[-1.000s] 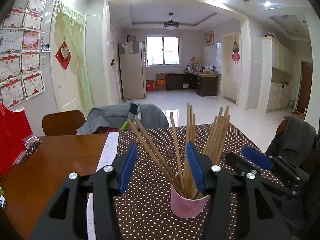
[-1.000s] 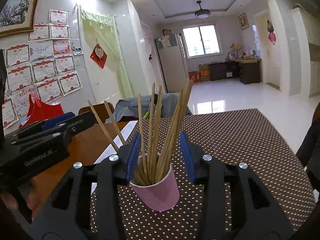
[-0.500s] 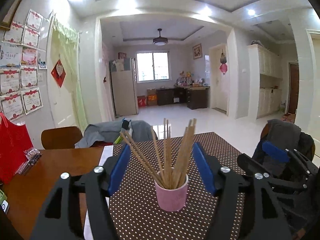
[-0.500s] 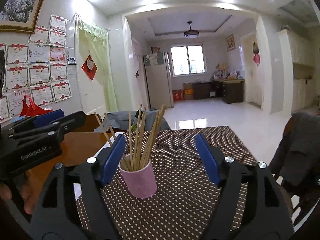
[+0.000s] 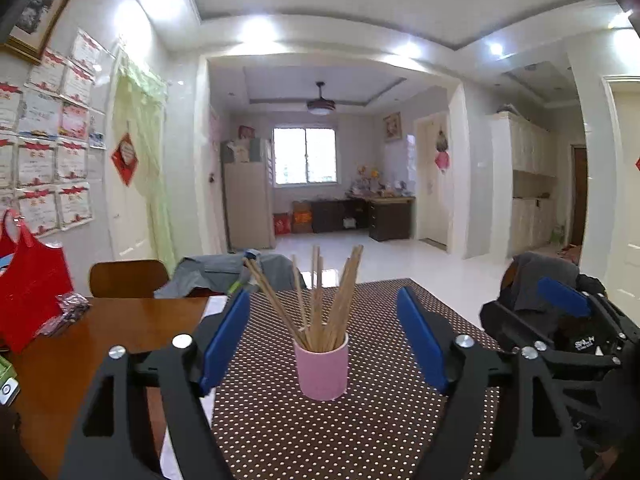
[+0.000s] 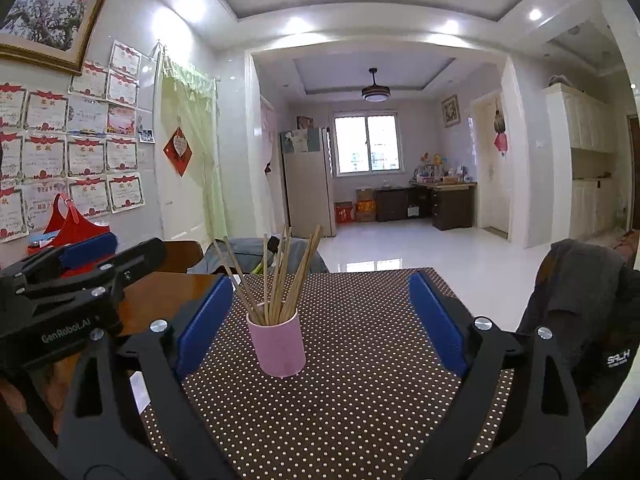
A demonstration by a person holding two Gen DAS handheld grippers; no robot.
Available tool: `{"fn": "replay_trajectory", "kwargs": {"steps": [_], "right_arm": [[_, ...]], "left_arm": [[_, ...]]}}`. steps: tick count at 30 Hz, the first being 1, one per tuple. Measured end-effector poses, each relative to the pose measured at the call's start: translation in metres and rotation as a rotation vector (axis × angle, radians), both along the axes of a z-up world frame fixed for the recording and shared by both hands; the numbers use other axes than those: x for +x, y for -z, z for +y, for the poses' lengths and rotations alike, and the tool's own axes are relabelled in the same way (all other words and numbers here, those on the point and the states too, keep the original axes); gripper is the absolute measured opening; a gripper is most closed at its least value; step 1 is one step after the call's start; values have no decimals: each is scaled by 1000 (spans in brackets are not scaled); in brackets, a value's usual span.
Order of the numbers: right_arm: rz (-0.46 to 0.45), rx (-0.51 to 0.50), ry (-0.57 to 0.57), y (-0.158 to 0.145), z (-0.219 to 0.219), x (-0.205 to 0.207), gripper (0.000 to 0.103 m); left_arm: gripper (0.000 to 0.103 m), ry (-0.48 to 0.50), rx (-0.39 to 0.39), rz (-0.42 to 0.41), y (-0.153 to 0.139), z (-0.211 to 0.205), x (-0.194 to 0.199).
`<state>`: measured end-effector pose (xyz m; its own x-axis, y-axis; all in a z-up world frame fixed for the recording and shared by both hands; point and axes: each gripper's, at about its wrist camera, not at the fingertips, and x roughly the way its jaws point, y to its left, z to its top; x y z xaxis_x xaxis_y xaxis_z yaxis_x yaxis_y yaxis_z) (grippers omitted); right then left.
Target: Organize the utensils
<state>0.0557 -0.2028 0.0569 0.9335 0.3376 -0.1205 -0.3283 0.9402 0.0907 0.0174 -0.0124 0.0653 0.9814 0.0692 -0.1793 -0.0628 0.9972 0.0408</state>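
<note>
A pink cup (image 5: 322, 366) full of wooden chopsticks (image 5: 320, 300) stands upright on the dotted brown cloth (image 5: 360, 420) covering the worktop (image 5: 100, 340). Both grippers are released and empty, their jaws having just been opening. The left gripper (image 5: 322, 338) frames the cup from behind without touching it. The right gripper (image 6: 320, 320) sits at its 3 o'clock, with the cup nearer its left finger (image 6: 200, 320). A red bag (image 5: 28, 280) lies at 9 o'clock.
</note>
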Motion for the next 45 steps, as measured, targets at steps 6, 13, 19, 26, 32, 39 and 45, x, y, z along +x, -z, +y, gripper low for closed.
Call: {"fn": "replay_trajectory", "kwargs": {"steps": [6,13,19,26,32,39,45], "right_arm": [[-21,4,4,-2,-4,-21,92],[-23,0,11,-2,-6,-32,92],[-33,-15,19,-3,-5,-39,92],[-28,-25,28,-2,-3,-38,93],[-18,-26,30,-1,-3,-34,93],[-4,-23,29,1,-4,-31,93],[4,-22,33,4,-6,-29,93]], "left_arm": [[79,27,-38,-55,1,2,-23],[81,42,-41,-84,2,2,-34],[81,48,-25,-106,6,1,-39],[81,71,-23,-106,11,1,-36],[81,74,-17,-101,11,1,-33],[81,80,-13,-93,12,1,-29],[81,86,-11,-87,14,0,-27]]}}
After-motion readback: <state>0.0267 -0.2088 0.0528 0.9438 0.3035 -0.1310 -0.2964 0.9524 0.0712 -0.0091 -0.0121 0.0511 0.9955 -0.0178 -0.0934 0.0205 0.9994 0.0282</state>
